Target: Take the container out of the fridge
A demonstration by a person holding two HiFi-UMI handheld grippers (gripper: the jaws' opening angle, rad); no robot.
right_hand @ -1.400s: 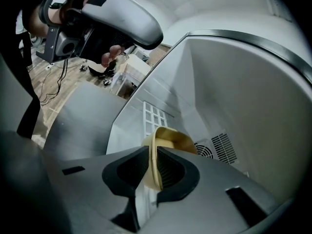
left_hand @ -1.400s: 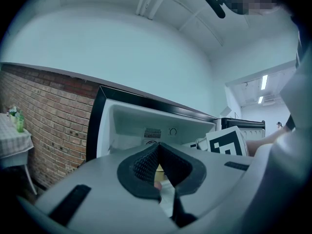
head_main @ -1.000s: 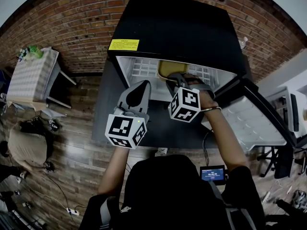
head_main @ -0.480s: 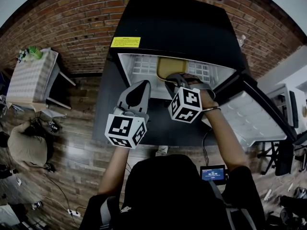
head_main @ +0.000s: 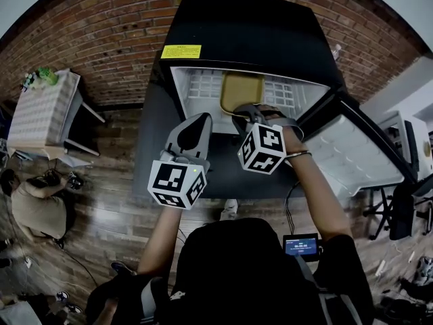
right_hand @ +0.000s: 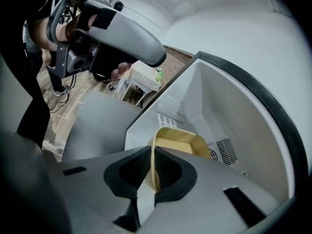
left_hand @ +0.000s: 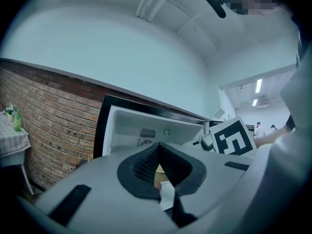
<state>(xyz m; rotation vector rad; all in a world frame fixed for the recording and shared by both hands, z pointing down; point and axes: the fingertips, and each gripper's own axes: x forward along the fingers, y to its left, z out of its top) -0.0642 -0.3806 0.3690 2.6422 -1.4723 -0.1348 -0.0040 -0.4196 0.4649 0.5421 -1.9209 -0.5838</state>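
A yellow container [head_main: 241,90] sits on the white wire shelf inside the open black fridge [head_main: 250,32]. My right gripper [head_main: 242,112] reaches into the fridge mouth and is shut on the container's near wall. In the right gripper view that thin yellow wall [right_hand: 154,172] stands pinched between the two dark pads, and the rest of the container [right_hand: 181,141] extends beyond them. My left gripper [head_main: 201,119] hovers just in front of the fridge, left of the right one. Its jaws meet at the tips [left_hand: 157,146] with nothing between them.
The fridge door [head_main: 352,156] hangs open to the right, its inner shelves facing me. A small table with a checked cloth [head_main: 42,108] stands at the left against the brick wall. A person [head_main: 34,205] crouches on the wooden floor at the left. A small screen [head_main: 301,244] is near my right arm.
More of the yellow container now shows in the fridge opening, with the right gripper still on its near edge. The left gripper has barely moved. The person on the floor has shifted.
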